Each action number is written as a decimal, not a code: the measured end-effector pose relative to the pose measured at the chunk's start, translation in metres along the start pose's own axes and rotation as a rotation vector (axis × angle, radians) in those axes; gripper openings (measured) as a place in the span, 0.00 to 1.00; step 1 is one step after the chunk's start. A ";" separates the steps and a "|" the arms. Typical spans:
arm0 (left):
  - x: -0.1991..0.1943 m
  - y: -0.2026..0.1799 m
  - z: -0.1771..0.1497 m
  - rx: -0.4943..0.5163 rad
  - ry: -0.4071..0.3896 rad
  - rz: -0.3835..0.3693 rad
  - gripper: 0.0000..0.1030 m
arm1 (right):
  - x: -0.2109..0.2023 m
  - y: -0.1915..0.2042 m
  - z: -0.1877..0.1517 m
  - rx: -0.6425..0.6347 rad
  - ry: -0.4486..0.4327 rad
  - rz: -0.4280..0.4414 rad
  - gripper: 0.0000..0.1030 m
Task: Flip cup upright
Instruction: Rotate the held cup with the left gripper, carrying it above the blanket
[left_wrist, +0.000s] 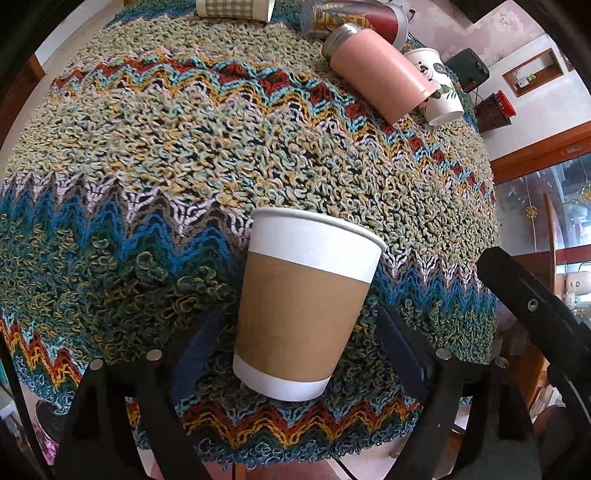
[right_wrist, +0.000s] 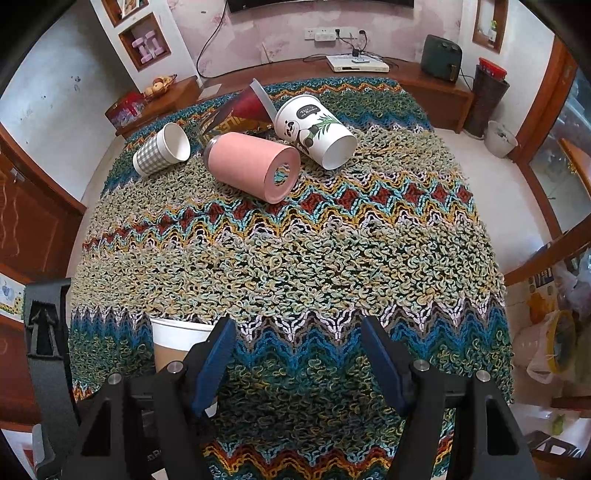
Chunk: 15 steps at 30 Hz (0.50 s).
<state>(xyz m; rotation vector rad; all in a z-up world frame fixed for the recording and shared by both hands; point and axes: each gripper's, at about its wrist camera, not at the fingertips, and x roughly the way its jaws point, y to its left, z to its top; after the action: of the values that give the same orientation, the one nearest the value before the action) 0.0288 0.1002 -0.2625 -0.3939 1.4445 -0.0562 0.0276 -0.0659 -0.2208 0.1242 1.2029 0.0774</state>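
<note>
While the desk under the multicolour zigzag looped-yarn cover (left_wrist: 155, 155) fills both views, the task item sits at its near edge: a brown-sleeved white paper cup (left_wrist: 301, 306), standing upright, wide rim up, white base on the cover. It stands between the two blue-padded fingers (left_wrist: 199, 343) of the left hand-held gripper (left_wrist: 301, 343). Jaws spread wide, visible gap on both sides of the cup, nothing gripped.

Right hand-held gripper (right_wrist: 299, 354) is also wide open and holds nothing; only cover shows between its fingers. The same cup (right_wrist: 177, 341) shows just left of its left finger, partly hidden behind it.

Far side of the desk, lying on their sides, clustered:
- pink cylindrical tumbler with a metal end (right_wrist: 251, 164)
- white paper cup with panda and bamboo print (right_wrist: 314, 129), touching the tumbler; a dark speech bubble with small writing starting "This is", rest unreadable
- grey-and-white checked paper cup (right_wrist: 160, 149), just left of the tumbler
- dark red printed cup (right_wrist: 240, 107) behind them, yellow lettering not legible
</note>
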 end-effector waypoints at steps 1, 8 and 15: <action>-0.004 0.003 0.000 0.002 -0.003 0.000 0.87 | 0.000 0.000 0.000 0.000 -0.001 0.002 0.69; -0.026 0.014 -0.004 0.027 -0.031 0.027 0.89 | -0.006 0.005 0.001 0.000 0.004 0.058 0.69; -0.068 0.023 -0.013 0.051 -0.093 0.081 0.89 | -0.022 0.013 0.005 -0.007 0.010 0.141 0.69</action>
<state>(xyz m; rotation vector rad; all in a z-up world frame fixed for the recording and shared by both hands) 0.0021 0.1368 -0.2052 -0.2927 1.3629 -0.0091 0.0240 -0.0558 -0.1966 0.2023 1.2026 0.2055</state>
